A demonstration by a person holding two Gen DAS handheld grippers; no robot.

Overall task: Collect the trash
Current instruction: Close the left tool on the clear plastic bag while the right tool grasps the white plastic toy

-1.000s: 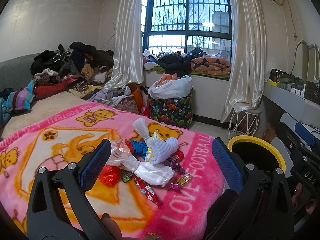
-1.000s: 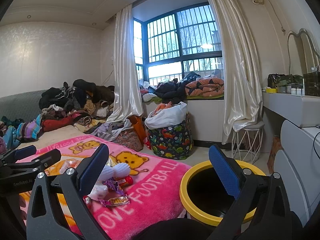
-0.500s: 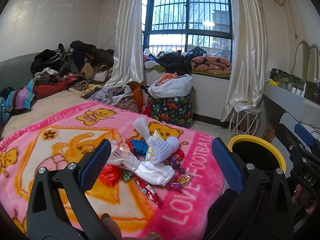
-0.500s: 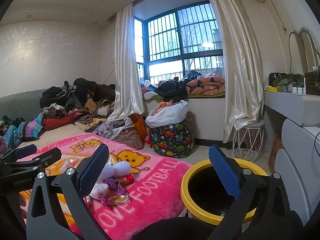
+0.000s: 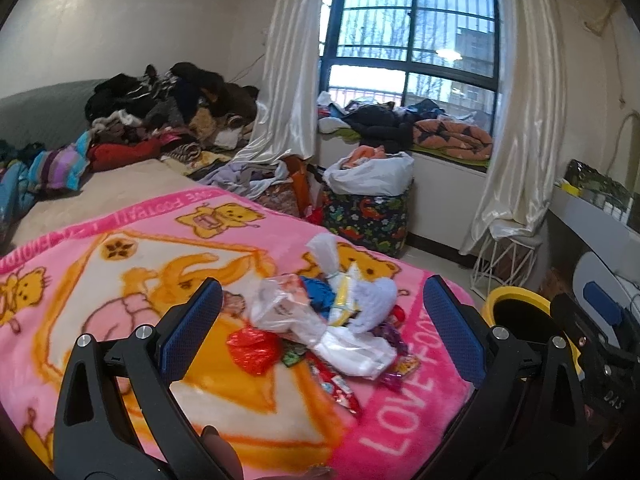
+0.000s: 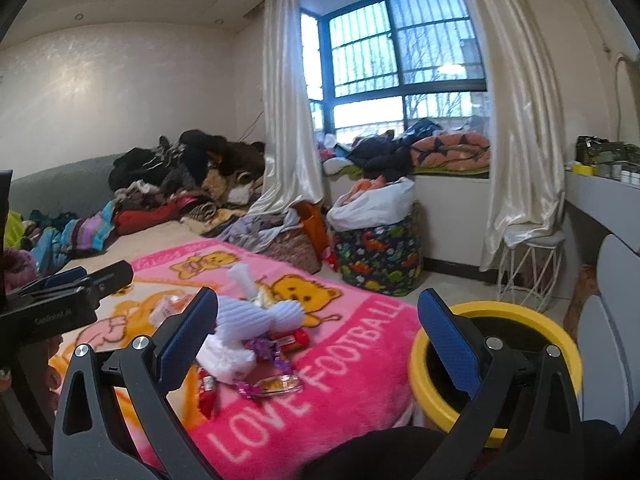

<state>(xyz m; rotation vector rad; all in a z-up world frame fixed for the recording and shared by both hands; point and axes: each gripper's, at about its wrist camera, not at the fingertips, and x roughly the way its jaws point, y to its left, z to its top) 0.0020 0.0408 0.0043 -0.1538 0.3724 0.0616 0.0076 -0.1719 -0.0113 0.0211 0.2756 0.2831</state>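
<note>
Both the left gripper (image 5: 320, 320) and right gripper (image 6: 316, 324), spread and empty, had dipped toward the wrapper pile (image 5: 328, 328) beside the yellow bin (image 6: 496, 368), beginning collection.

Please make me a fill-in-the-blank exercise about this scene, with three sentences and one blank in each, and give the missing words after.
1. The pile of trash lies on a blanket whose main colour is ____.
2. The bin beside the bed has a rim that is ____ in colour.
3. The left gripper and the right gripper both stand ____, with nothing between their fingers.

Missing words: pink; yellow; open
</note>
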